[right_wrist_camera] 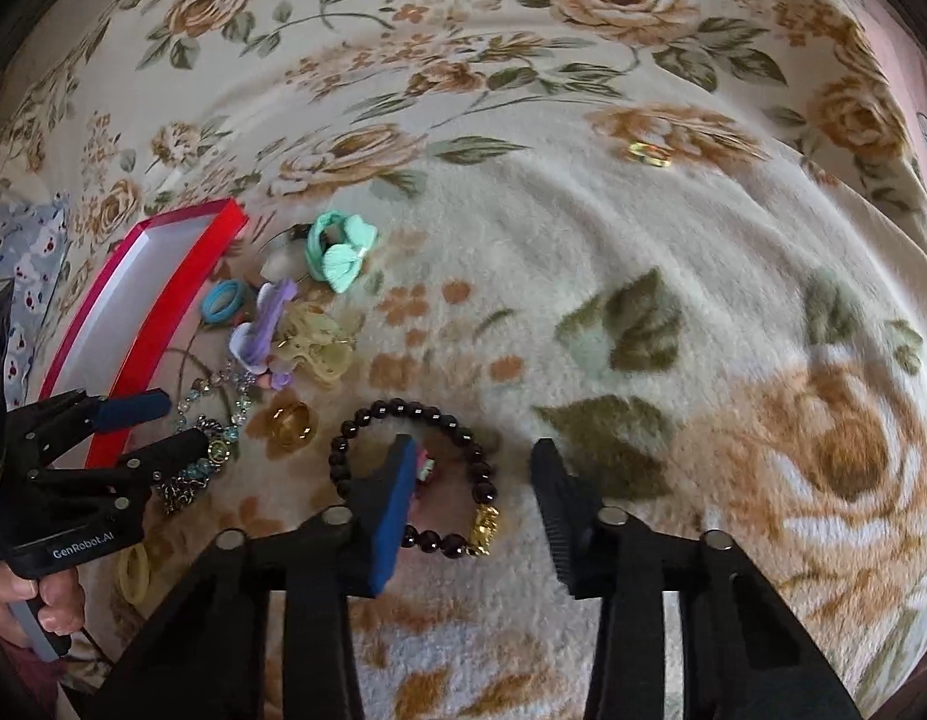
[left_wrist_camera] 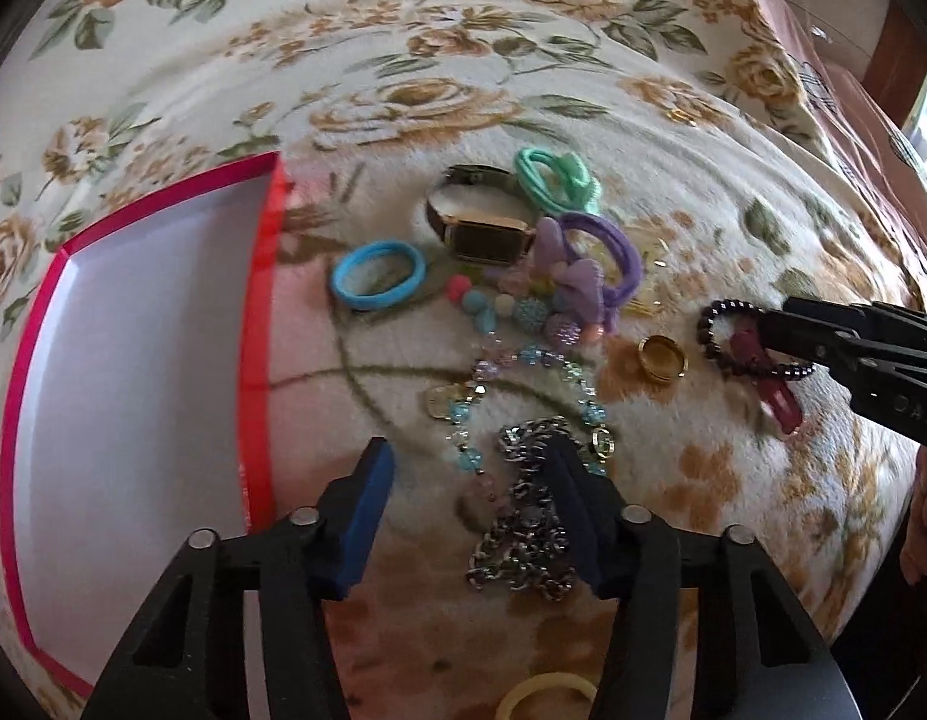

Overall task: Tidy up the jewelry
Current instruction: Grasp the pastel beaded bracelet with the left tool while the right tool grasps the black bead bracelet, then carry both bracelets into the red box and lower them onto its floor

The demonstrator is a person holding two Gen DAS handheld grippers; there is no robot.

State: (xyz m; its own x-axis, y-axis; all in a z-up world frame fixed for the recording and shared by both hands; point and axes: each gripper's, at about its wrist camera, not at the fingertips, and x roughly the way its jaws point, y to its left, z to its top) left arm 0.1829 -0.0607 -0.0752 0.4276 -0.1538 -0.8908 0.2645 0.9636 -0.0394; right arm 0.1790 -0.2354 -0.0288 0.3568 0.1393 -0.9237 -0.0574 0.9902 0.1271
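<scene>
left gripper (left_wrist_camera: 472,468) fingers apart – over chain (left_wrist_camera: 523,516) | right gripper (right_wrist_camera: 472,468) fingers apart – straddling bead bracelet (right_wrist_camera: 415,474)

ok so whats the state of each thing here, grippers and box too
left gripper: open, straddling the silver chain necklace
right gripper: open, over the dark beaded bracelet
red shallow box: open, nothing seen inside
dark beaded bracelet: flat on the floral blanket, ungripped
gold band ring: loose on blanket
</scene>
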